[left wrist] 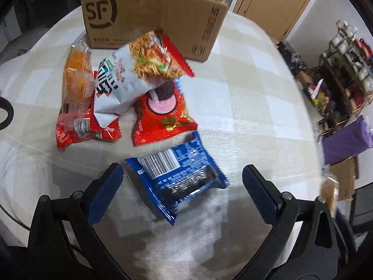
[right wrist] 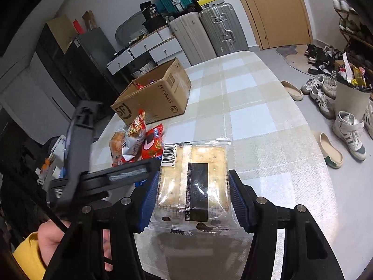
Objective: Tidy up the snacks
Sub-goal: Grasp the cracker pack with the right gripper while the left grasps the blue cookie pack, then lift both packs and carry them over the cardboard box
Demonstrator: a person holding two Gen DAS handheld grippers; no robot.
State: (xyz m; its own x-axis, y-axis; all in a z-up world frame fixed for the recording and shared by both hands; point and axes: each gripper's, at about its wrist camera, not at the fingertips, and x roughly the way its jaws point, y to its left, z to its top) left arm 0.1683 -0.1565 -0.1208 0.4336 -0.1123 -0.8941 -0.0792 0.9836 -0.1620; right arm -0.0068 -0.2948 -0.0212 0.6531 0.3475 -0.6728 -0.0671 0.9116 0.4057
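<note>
Two hand-held grippers work over a worktop [right wrist: 256,107] covered in a pale checked cloth.

The right gripper [right wrist: 193,196] has its blue-padded fingers [right wrist: 237,198] closed on the two sides of a clear-wrapped cracker pack [right wrist: 193,182], holding it above the cloth. The pack shows a barcode at its upper left corner and a black label strip down the middle.

The left gripper [left wrist: 183,182] points steeply down with its fingers [left wrist: 105,191] spread wide and nothing pressed between them. A blue cookie packet [left wrist: 179,175] lies flat on the cloth between the fingertips, barcode side up, apart from both pads.

Just beyond the blue packet is a cluster of snacks: a red cookie packet [left wrist: 163,114] picturing a dark sandwich cookie with pink cream, a white noodle-snack bag [left wrist: 142,74] leaning over it, and to their left an orange cake in clear wrap [left wrist: 77,79] resting on another red packet [left wrist: 70,135].

Behind the cluster stands an open cardboard box [left wrist: 153,16] printed with "SF"; in the right wrist view some red wrappers show inside it.

In that view a person's hand [right wrist: 53,240] with a yellow sleeve grips the left gripper's handle at lower left.
</note>
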